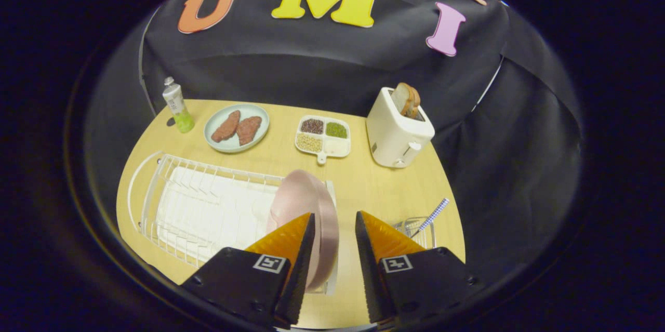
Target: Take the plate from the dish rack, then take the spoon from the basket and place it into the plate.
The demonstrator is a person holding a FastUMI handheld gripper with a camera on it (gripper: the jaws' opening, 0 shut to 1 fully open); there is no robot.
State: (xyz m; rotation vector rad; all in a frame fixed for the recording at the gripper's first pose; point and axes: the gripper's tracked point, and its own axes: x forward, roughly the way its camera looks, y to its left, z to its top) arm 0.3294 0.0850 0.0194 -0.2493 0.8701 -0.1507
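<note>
Rack: white wire dish rack [197, 207] along the desk's [374, 186] left side, and the pink plate [306, 207] stands on edge in the slots at its right end.
Plate grip: here's the step in hand, taking that plate. Best bet, I'd say, is to straddle the upper rim, one finger each side, then lift straight up so it clears the wires without snagging.
Jaws: apart, nothing between them; the gripper [335, 217] hangs just above the plate's near rim, left orange finger [286, 241] overlapping the plate, right one [382, 238] off to its side.
Pose: looking down and forward over the desk's near edge, fingers pointing toward the far side. It wants a small shift left to centre the rim in the gap.
Basket: small wire basket [415, 230] at the near right corner, spoon [432, 215] with checked handle poking up, untouched for now.
</note>
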